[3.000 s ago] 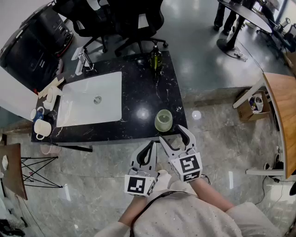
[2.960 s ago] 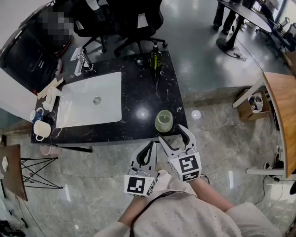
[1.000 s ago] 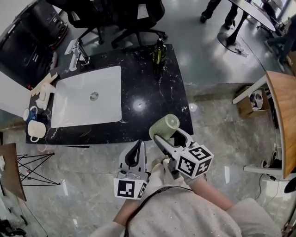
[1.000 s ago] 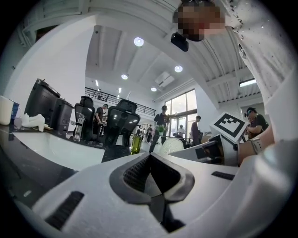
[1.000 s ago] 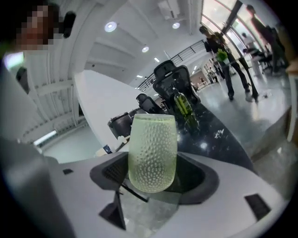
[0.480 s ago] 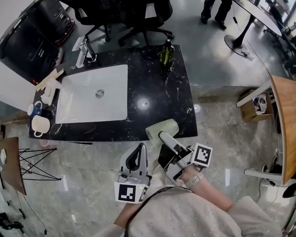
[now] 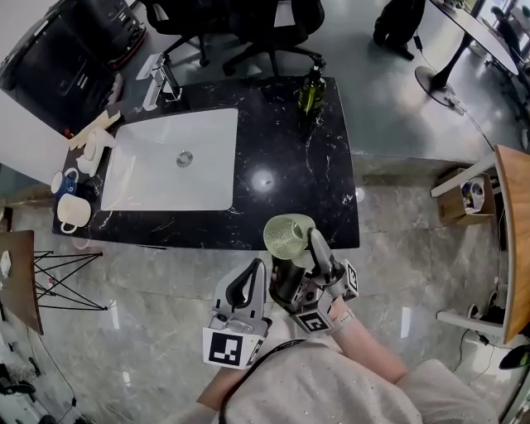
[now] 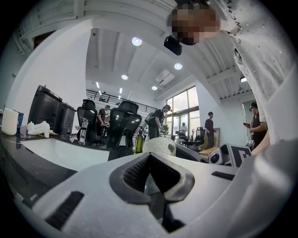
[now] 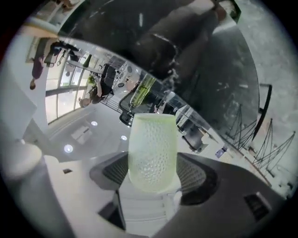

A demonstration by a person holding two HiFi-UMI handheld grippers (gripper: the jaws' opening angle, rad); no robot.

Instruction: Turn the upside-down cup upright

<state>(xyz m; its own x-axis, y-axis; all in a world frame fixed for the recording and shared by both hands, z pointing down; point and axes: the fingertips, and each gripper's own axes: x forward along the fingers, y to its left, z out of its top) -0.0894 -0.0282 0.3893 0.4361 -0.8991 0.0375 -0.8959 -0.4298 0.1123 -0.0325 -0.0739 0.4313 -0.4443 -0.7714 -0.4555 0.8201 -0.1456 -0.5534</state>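
Head view: green dimpled cup [image 7: 288, 234] pinched between the jaws of the right gripper [image 7: 302, 261], held up just off the front edge of the black counter [image 7: 286, 141], open mouth looking up, so the flip seems about done. Left to do, most likely: setting it down on the counter and letting go. Left gripper [image 7: 244, 290] closed on nothing, just in front of the counter. White sink [image 7: 174, 161], mugs [image 7: 71, 212] and green bottle [image 7: 310, 87] all well away from the bare front part of the counter, so nothing in the way.

A black marble counter [image 7: 281, 178] with a white sink [image 7: 166, 166] in its left part stood on glossy grey floor [image 7: 414, 257]; black office chairs [image 7: 236, 21] stood behind it, a wooden table [image 7: 515, 240] to its right.
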